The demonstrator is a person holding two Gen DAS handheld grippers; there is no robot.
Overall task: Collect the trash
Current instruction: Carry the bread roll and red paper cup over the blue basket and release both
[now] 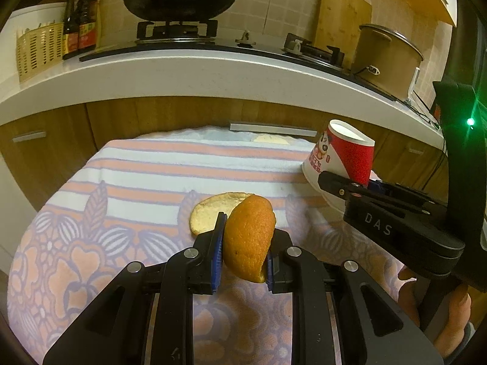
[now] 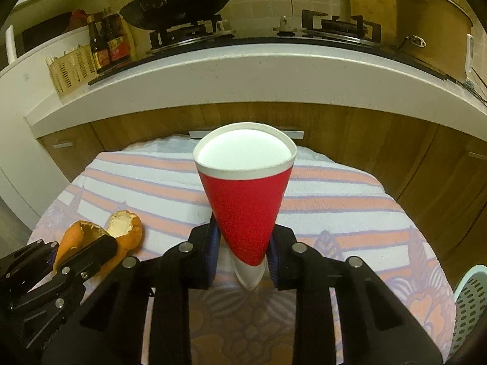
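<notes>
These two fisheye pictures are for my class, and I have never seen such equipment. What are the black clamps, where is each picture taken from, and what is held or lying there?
Each black clamp is a hand-held two-finger gripper with a camera looking along its fingers. The left camera shows the left gripper shut on an orange peel. The right camera shows the right gripper squeezing a red paper cup. A striped towel covers the surface; whether the peel touches it is unclear. A pale basket shows at the right edge.

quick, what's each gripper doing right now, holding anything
Left gripper: closed on the orange peel, held above the towel.
Right gripper: closed on the squashed red paper cup, its closed base facing the camera.
</notes>
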